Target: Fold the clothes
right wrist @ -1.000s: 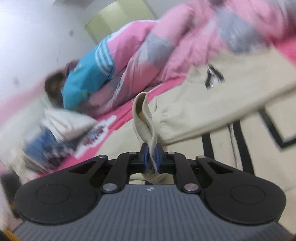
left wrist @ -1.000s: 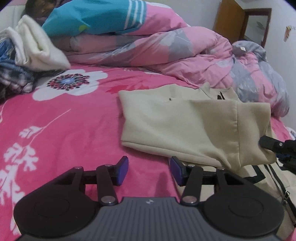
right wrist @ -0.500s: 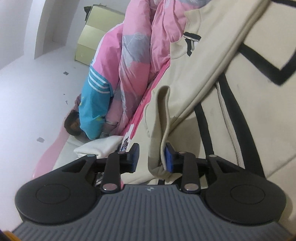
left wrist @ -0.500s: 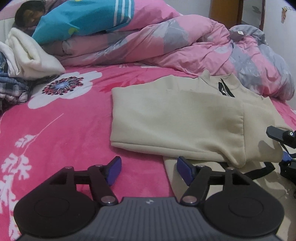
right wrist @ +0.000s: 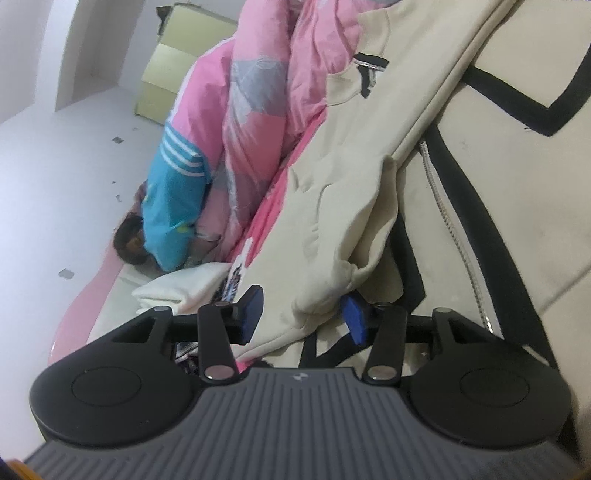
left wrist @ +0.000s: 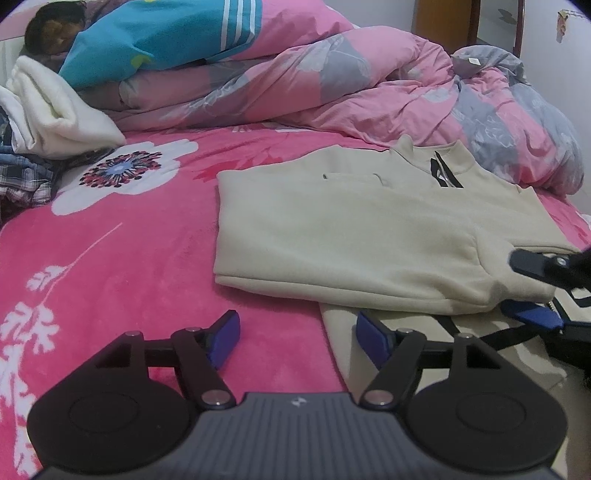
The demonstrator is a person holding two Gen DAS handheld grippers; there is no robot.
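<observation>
A cream zip jacket with black trim lies on the pink bed, its left sleeve folded across the body. My left gripper is open and empty, just short of the jacket's lower left hem. My right gripper is open; the sleeve cuff lies loose between its blue pads. The right gripper also shows in the left wrist view at the cuff's right end. The jacket's zip and black stripes show in the right wrist view.
A rumpled pink and grey duvet lies behind the jacket. A person in a blue top sleeps at the far left. A white folded cloth and plaid clothes lie at the left edge. A wooden door stands behind.
My right gripper carried the sleeve cuff across the jacket, laid it down and opened. My left gripper opened wider and the sleeve now lies flat.
</observation>
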